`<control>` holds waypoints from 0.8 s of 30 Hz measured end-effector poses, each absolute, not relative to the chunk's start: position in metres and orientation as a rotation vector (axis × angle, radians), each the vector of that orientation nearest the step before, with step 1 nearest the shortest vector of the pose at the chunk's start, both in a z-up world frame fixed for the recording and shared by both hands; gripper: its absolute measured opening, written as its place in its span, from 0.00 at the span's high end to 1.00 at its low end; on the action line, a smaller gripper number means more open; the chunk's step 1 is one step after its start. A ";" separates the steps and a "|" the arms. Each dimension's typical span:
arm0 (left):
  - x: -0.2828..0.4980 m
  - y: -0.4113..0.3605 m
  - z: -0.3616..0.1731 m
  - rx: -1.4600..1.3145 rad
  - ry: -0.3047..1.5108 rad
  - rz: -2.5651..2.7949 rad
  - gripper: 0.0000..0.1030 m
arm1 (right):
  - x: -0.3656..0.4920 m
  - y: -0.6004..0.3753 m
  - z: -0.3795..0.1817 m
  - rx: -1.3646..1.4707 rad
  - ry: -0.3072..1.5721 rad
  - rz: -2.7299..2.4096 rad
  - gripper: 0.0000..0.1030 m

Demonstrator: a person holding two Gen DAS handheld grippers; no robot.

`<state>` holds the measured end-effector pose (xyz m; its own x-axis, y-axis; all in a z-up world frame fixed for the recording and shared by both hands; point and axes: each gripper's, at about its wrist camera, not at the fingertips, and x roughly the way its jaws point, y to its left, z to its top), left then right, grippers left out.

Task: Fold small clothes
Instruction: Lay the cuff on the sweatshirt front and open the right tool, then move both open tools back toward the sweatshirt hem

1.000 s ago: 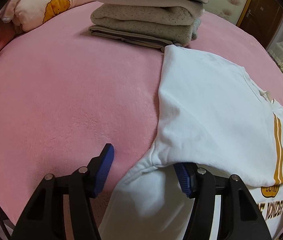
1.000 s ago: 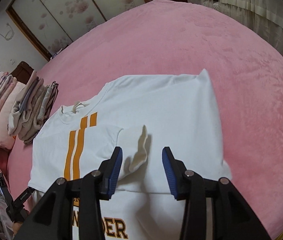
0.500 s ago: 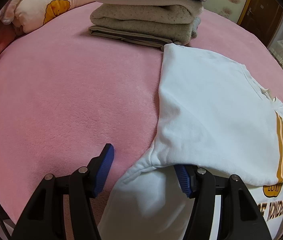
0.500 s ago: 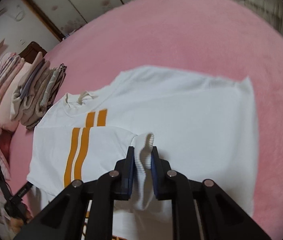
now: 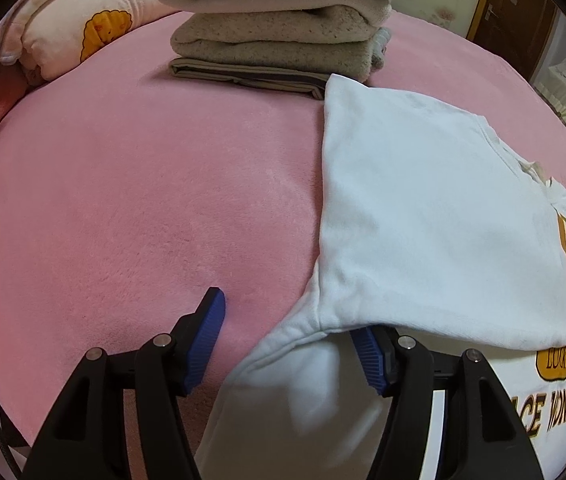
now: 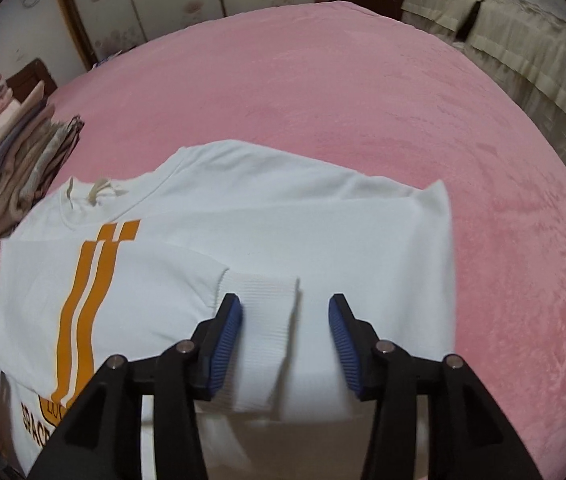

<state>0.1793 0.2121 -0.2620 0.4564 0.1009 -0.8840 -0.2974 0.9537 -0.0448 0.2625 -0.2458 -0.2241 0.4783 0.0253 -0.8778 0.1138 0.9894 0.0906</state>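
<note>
Sweatshirt sleeve cuff lies lengthwise between the right gripper jaws, just reopened, nothing pinched; left gripper half-open, apparently empty, straddles the side fold.

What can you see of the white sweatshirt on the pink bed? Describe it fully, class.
The white sweatshirt looks like soft, thick knit and lies flat on the pink blanket. It bears two orange stripes, a badge and dark-orange lettering. Both sleeves are folded across the body; one ribbed cuff lies between the right gripper's jaws, which have just opened. The left gripper straddles the other sleeve's fold, open.
</note>
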 end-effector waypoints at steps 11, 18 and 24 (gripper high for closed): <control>0.135 0.249 -0.234 -0.300 1.080 0.248 0.41 | 0.208 -0.255 -0.179 0.128 0.964 -0.047 0.55; 0.141 0.227 -0.215 -0.272 1.035 0.208 0.41 | 0.185 -0.218 -0.162 0.049 0.921 0.029 0.64; 0.161 0.175 -0.219 -0.181 1.047 0.129 0.41 | 0.187 -0.188 -0.169 -0.010 0.934 0.088 0.74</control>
